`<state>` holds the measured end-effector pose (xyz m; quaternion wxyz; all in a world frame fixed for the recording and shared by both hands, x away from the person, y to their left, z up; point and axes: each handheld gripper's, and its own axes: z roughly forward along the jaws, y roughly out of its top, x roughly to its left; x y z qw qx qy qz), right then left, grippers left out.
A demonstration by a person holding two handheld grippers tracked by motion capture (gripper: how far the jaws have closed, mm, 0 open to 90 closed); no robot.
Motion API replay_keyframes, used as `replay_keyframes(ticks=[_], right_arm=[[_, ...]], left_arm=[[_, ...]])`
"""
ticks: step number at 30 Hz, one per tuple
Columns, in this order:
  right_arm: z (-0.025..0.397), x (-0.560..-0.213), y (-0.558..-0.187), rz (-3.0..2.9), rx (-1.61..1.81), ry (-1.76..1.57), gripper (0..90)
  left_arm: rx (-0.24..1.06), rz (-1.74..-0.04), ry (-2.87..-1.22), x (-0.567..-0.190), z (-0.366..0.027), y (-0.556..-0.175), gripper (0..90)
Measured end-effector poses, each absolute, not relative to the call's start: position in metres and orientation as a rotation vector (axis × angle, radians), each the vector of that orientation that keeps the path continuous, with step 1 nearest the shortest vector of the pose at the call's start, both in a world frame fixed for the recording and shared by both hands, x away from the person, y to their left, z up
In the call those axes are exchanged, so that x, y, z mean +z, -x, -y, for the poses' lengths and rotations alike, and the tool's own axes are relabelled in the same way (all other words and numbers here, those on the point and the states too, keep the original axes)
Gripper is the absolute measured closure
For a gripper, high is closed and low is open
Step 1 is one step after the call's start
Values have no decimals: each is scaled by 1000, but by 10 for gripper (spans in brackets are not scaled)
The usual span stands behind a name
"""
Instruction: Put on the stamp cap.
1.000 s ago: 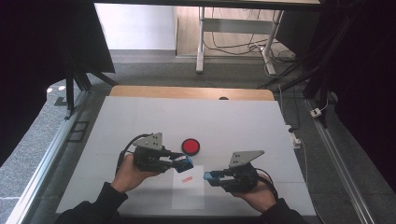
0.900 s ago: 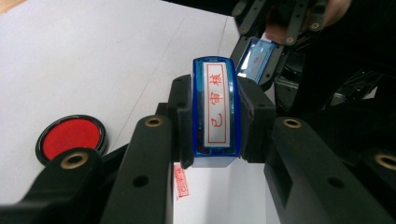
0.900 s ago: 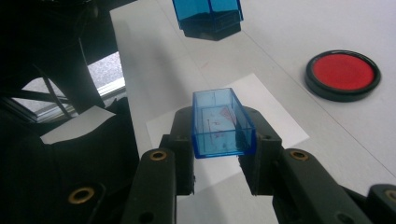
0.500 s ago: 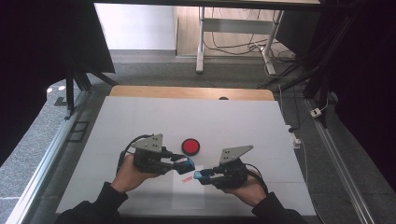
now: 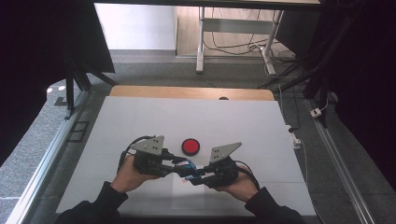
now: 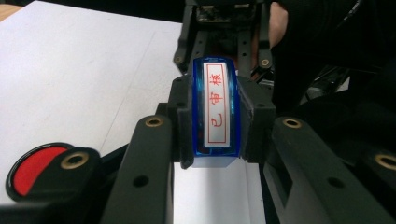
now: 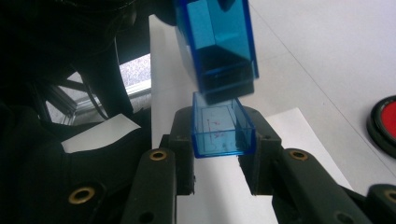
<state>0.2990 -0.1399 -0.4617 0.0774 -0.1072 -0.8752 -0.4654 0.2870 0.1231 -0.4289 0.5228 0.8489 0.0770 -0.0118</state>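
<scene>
Nearby, red ink pad (image 5: 190, 146) beside stamp (image 6: 216, 109), paper (image 7: 299, 140) underneath.

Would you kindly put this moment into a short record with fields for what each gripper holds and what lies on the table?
left gripper: shut on the blue translucent plastic stamp body, label with red characters facing its camera
right gripper: shut on the small blue translucent plastic cap
relation: cap just off the stamp body's end, apart
table: white tabletop; round red ink pad in black case; white paper sheet under the grippers
</scene>
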Motion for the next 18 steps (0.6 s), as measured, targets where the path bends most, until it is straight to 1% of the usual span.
replay_keyframes(ticks=[18], right_arm=[[132,-462,-298,2595,-1389,255,687]], left_arm=[[-56,-114,-2031,-432,-123,-287,701]])
